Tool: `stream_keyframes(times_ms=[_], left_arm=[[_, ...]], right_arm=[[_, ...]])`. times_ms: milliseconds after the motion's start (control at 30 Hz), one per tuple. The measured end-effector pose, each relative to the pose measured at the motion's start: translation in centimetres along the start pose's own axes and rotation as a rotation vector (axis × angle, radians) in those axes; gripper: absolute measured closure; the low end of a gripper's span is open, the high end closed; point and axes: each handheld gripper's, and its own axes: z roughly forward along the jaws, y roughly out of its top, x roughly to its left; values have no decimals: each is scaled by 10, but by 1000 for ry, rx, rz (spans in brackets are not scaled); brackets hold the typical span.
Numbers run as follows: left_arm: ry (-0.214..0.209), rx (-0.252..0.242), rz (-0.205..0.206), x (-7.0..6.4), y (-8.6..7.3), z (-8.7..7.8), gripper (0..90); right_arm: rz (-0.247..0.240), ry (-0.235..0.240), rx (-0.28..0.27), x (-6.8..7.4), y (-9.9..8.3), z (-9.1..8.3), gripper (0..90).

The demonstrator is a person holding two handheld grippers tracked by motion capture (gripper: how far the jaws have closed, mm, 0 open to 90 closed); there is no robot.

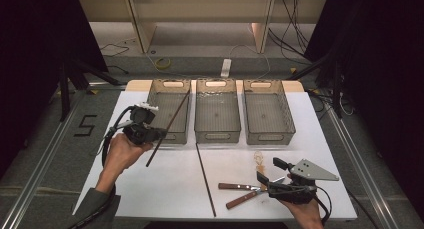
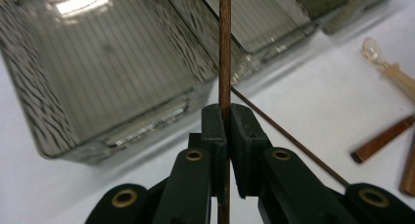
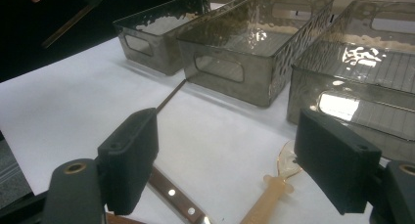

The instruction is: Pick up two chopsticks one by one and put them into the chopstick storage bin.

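Left claw (image 1: pixel 150 134) was pinching a chopstick (image 1: pixel 170 125), jaws pressed tight on it. In the left gripper view the chopstick (image 2: pixel 224 48) ran straight up between the two jaws. In the high view it was held off the tabletop (image 1: pixel 165 184), slanted, upper end over the left bin (image 1: pixel 169 111), lower end sticking out below the claw toward the person. Left hand (image 1: pixel 120 154) gripped the tool near the tabletop's left edge.

Right claw (image 1: pixel 267 171) was spread wide, holding nothing. It sat low at the front right of the tabletop, over two brown-handled knives (image 1: pixel 245 191) that lay crossed. In the right gripper view one knife handle (image 3: pixel 173 192) showed between the jaws, and a clear plastic spoon (image 3: pixel 274 185) lay just beside it, toward the right jaw.

A second chopstick (image 1: pixel 205 179) lay flat on the tabletop, running from the front of the middle bin (image 1: pixel 217 111) toward the person. The right bin (image 1: pixel 267 111) stood beside the middle one. All three bins stood in a row at the back of the tabletop; apart from the chopstick tip over the left one, they looked empty.
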Motion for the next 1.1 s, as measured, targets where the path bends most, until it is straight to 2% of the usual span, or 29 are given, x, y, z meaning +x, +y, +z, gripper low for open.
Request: stream_keyframes(times_ms=[133, 367, 667, 767, 1100], left_arm=[[-4, -35, -30, 9, 10, 1, 847], [19, -69, -65, 26, 32, 4, 847], [59, -99, -75, 36, 54, 10, 847], [74, -108, -93, 42, 60, 14, 847], [101, -137, -140, 61, 71, 27, 846]], right_arm=[[2, 1, -1, 0, 0, 1, 253], [2, 0, 0, 0, 0, 0, 251], [2, 4, -2, 0, 0, 0, 251], [3, 3, 0, 0, 0, 0, 250], [3, 11, -5, 1, 1, 0, 250]])
